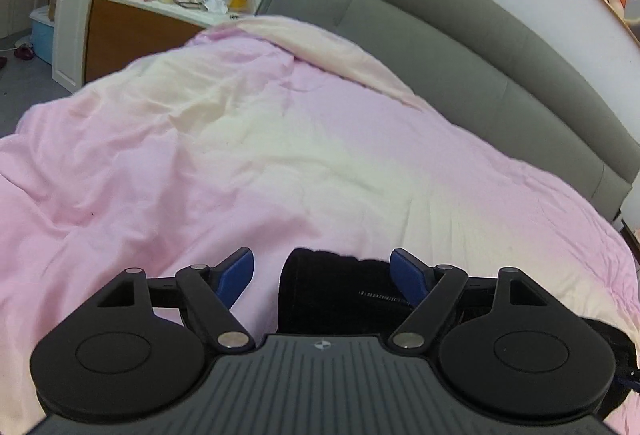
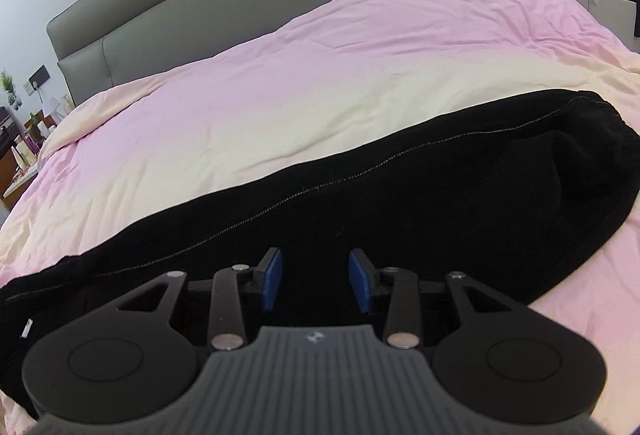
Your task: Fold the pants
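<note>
Both hand-held grippers are open: the left hand-held gripper [image 1: 322,277] should close on the hem of the pants [image 2: 400,203] ahead, the right hand-held gripper [image 2: 316,281] on the cloth beneath it.

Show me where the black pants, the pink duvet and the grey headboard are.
black pants [image 2: 400,203]: right wrist view, middle of the fabric.
pink duvet [image 2: 280,87]: right wrist view, bare top surface.
grey headboard [image 1: 440,35]: left wrist view, padded front.

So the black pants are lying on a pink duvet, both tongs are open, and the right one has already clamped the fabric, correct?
Not quite. The right wrist view shows the right tongs open above the black pants, with the blue pads apart and no fabric pinched. The rest holds: the pants lie on the pink duvet, and the left tongs are open too.
</note>
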Motion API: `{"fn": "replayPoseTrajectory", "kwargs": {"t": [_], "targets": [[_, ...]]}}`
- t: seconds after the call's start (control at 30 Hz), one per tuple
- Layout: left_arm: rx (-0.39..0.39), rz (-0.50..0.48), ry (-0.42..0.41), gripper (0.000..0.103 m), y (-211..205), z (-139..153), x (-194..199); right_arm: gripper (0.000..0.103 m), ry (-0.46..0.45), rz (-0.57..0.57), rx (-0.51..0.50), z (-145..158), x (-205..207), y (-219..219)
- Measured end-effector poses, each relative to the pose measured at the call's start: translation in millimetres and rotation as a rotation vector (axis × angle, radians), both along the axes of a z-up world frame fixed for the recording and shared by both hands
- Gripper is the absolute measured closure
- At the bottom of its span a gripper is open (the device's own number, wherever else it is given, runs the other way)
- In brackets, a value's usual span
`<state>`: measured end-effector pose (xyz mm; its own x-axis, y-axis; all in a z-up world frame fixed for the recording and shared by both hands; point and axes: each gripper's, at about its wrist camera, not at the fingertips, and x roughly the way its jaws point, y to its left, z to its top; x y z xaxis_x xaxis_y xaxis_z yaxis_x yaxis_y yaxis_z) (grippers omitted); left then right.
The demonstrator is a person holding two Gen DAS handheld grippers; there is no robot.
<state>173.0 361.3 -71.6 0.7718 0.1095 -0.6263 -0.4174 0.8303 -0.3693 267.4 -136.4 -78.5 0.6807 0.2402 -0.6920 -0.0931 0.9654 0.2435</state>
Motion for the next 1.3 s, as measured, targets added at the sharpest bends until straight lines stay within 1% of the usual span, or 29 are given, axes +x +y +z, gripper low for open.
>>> {"fn": "replayPoseTrajectory", "kwargs": {"t": [0.03,0.07,0.1,0.13,0.17,0.2,0.23,0.3,0.33,0.37,0.4,0.43,0.47,0.5,0.53,0.57,0.6,0.63,0.7,0.73,0.77,0.87,0.93,1.0,1.07,1.13,1.2,1.27,1.3], "targets": [[-0.025,-0.051,0.055,0.013,1.8,-9.9,8.6,0.068,0.003,0.003,-0.005,0.3,-7.9,-1.5],[-0.054,-0.111,0.103,0.017,2.4,-19.9,16.9,0.067,0.007,0.008,-0.009,0.3,-15.7,-3.5],[-0.083,-0.154,0.131,0.042,2.3,-29.8,23.0,0.067,0.011,0.012,-0.016,0.3,-24.5,-6.0],[-0.098,-0.161,0.137,0.055,2.7,-35.1,26.2,0.067,0.014,0.016,-0.025,0.1,-31.1,-8.2],[-0.084,-0.166,0.127,0.060,3.1,-37.4,28.6,0.066,0.016,0.020,-0.036,-0.7,-38.2,-10.4],[-0.073,-0.188,0.101,0.078,2.9,-34.8,30.7,0.065,0.017,0.023,-0.049,-1.6,-43.8,-13.7],[-0.093,-0.197,0.067,0.088,4.5,-31.5,31.9,0.064,0.017,0.022,-0.062,-2.4,-49.1,-16.6],[-0.177,-0.172,-0.044,0.091,10.8,-23.7,28.4,0.064,0.020,0.013,-0.078,-3.9,-58.2,-24.2],[-0.186,-0.158,-0.067,0.091,12.0,-21.7,28.1,0.064,0.019,0.003,-0.077,-4.5,-60.7,-29.7],[-0.149,-0.130,-0.060,0.091,9.3,-21.5,29.9,0.064,0.019,-0.012,-0.073,-5.2,-61.5,-35.8],[-0.101,-0.107,-0.031,0.090,6.5,-25.5,34.4,0.064,0.018,-0.032,-0.067,-6.0,-60.7,-43.2],[-0.057,-0.080,0.018,0.086,3.0,-33.9,41.3,0.064,0.016,-0.059,-0.060,-7.1,-58.8,-51.4],[-0.032,-0.061,0.061,0.084,-0.9,-43.4,47.9,0.064,0.012,-0.090,-0.054,-8.5,-56.0,-60.2],[0.010,-0.054,0.102,0.078,-5.7,-50.1,53.4,0.064,0.004,-0.135,-0.051,-9.6,-54.2,-72.0],[0.062,-0.043,0.121,0.066,-11.2,-50.9,55.7,0.064,-0.005,-0.182,-0.050,-10.3,-49.3,-82.7],[0.105,-0.026,0.128,0.059,-15.7,-47.1,55.5,0.064,-0.015,-0.240,-0.043,-10.5,-43.9,-96.5],[0.124,-0.022,0.138,0.043,-18.1,-42.6,55.4,0.064,-0.024,-0.296,-0.030,-9.2,-38.9,-111.0],[0.132,-0.025,0.142,0.031,-19.0,-39.2,56.1,0.064,-0.031,-0.356,-0.012,-8.1,-34.0,-125.8],[0.137,-0.004,0.122,0.021,-15.6,-35.4,53.7,0.063,-0.036,-0.463,0.043,-9.1,-22.3,-156.5],[0.120,0.013,0.110,0.016,-11.9,-36.7,51.9,0.062,-0.040,-0.503,0.070,-10.9,-15.2,-169.6],[0.085,0.031,0.106,0.014,-7.1,-39.8,51.2,0.062,-0.046,-0.537,0.096,-13.5,-6.3,-181.9],[-0.064,0.053,0.104,0.015,6.6,-53.9,51.3,0.062,-0.072,-0.636,0.158,-21.8,22.4,-217.8],[-0.117,0.064,0.094,0.015,11.9,-59.8,50.3,0.062,-0.094,-0.719,0.220,-28.9,40.2,-243.1],[-0.125,0.065,0.091,0.015,10.8,-60.2,49.0,0.061,-0.105,-0.789,0.282,-37.6,57.7,-263.6],[-0.104,0.060,0.094,0.015,7.9,-58.3,50.8,0.059,-0.098,-0.832,0.366,-47.4,71.3,-280.9],[-0.080,0.049,0.098,0.015,3.6,-57.9,53.8,0.056,-0.059,-0.849,0.439,-58.5,84.4,-290.0],[-0.055,0.049,0.103,0.013,0.6,-58.0,56.5,0.055,-0.002,-0.878,0.458,-69.4,95.7,-292.2],[-0.051,0.049,0.106,0.013,0.7,-58.9,57.8,0.054,0.022,-0.910,0.478,-77.9,100.8,-293.1],[-0.057,0.051,0.106,0.012,1.2,-59.5,57.9,0.065,0.021,-0.915,0.494,-80.0,102.3,-294.6]]}}
